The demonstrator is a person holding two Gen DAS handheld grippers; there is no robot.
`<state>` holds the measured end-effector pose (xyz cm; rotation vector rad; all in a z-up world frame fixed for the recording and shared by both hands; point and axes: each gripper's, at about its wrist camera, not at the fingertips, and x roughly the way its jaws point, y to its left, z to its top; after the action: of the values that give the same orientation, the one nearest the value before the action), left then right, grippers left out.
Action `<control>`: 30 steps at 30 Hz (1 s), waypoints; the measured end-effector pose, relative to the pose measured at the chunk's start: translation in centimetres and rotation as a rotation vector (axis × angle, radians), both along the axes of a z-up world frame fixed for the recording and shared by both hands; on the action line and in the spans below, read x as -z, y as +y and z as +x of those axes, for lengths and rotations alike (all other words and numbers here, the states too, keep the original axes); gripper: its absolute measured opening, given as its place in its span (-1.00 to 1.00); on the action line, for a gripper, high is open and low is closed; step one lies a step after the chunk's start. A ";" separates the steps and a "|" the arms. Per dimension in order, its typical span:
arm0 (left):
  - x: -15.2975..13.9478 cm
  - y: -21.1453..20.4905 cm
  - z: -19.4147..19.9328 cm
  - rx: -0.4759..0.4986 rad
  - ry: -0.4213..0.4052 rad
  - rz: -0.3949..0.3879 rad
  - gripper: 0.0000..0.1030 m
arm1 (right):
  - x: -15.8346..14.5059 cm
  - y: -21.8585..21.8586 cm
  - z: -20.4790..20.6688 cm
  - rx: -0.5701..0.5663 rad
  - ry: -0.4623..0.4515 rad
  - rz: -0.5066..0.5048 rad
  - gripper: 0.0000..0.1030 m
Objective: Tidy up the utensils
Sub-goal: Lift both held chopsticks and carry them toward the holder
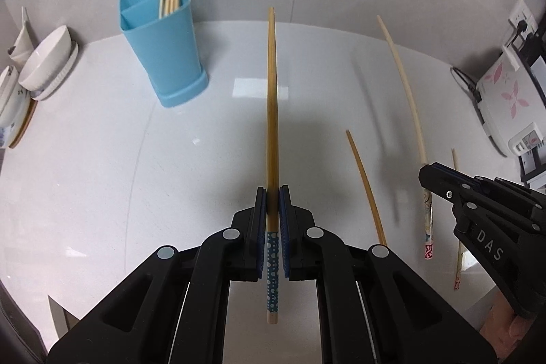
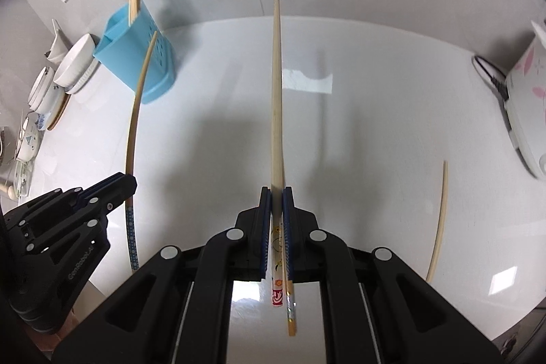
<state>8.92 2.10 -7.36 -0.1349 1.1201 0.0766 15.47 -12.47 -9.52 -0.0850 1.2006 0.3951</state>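
My left gripper is shut on a brown chopstick with a blue dotted handle, lifted off the white table. In the right wrist view this gripper sits at the lower left, its chopstick pointing toward the blue holder. My right gripper is shut on a pale chopstick with a red and yellow patterned handle. A thinner stick with a glittery end shows beside that handle. The blue holder stands at the back left with several chopsticks upright in it.
A loose brown chopstick lies on the table between the grippers, and another lies to the right. Stacked white bowls and plates sit at the left edge. A white rice cooker with pink flowers stands at the right.
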 end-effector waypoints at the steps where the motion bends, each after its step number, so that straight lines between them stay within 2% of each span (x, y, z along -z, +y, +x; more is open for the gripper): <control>1: -0.3 0.4 -0.1 -0.007 -0.013 0.000 -0.87 | -0.3 0.3 0.1 -0.004 -0.009 0.004 -0.88; 14: -3.6 5.2 0.6 -0.057 -0.104 0.009 -0.87 | -4.1 3.4 1.5 -0.024 -0.123 0.058 -0.88; 30: -7.8 11.1 3.7 -0.117 -0.219 0.030 -0.87 | -8.2 8.2 4.4 -0.036 -0.265 0.107 -0.88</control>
<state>12.61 13.23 0.42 -0.1776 0.8917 0.1794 19.90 -4.32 -1.33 -0.0639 0.9159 0.4636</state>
